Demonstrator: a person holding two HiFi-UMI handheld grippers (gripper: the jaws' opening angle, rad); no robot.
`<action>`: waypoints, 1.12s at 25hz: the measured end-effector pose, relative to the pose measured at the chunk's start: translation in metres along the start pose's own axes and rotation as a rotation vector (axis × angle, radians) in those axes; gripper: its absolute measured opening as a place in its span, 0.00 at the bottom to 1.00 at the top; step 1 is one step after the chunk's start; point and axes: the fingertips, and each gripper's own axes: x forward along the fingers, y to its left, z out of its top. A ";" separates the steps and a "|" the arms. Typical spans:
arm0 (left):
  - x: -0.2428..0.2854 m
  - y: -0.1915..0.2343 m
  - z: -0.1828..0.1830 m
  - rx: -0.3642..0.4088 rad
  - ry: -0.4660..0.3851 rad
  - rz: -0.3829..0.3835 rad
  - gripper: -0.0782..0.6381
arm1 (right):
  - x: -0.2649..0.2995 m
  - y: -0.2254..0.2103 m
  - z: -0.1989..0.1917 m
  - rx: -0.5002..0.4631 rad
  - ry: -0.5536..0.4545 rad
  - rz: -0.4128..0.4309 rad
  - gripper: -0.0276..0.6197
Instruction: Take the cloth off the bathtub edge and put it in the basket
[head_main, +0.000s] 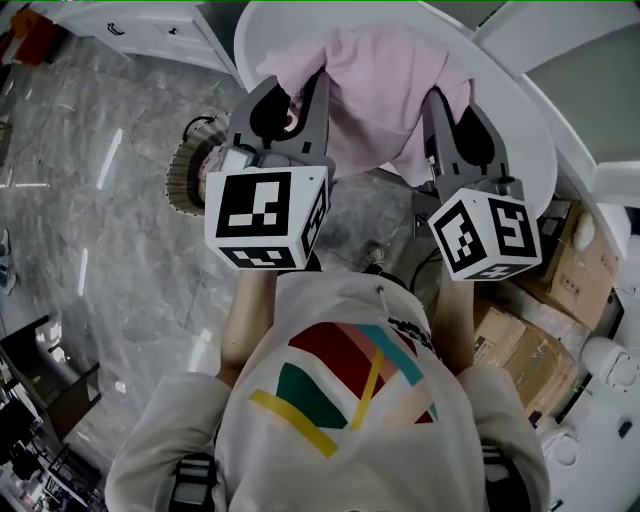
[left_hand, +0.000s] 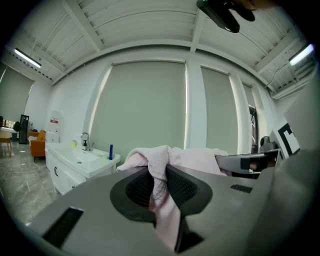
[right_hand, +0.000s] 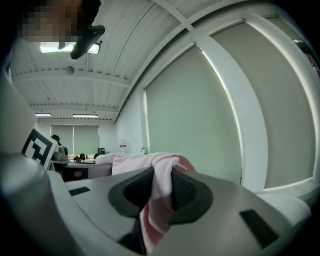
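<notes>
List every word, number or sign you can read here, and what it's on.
None can be read.
Shirt print: too blurred to read.
Red label on the far wall: too small to read.
Left cube, right cube: black-and-white marker squares only, no letters.

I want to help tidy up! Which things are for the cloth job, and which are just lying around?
For the job: pink cloth, pinched by the left gripper and the right gripper; white bathtub; woven basket.

Just lying about: cardboard boxes; washbasin cabinet; blue bottle.
</notes>
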 end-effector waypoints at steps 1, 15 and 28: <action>-0.003 0.015 0.000 -0.003 -0.005 0.014 0.22 | 0.011 0.011 -0.001 -0.008 0.006 0.018 0.18; -0.067 0.229 -0.004 -0.032 0.002 0.277 0.22 | 0.149 0.199 -0.027 -0.034 0.075 0.286 0.18; -0.122 0.316 -0.019 -0.092 0.014 0.609 0.22 | 0.214 0.299 -0.047 -0.089 0.135 0.615 0.18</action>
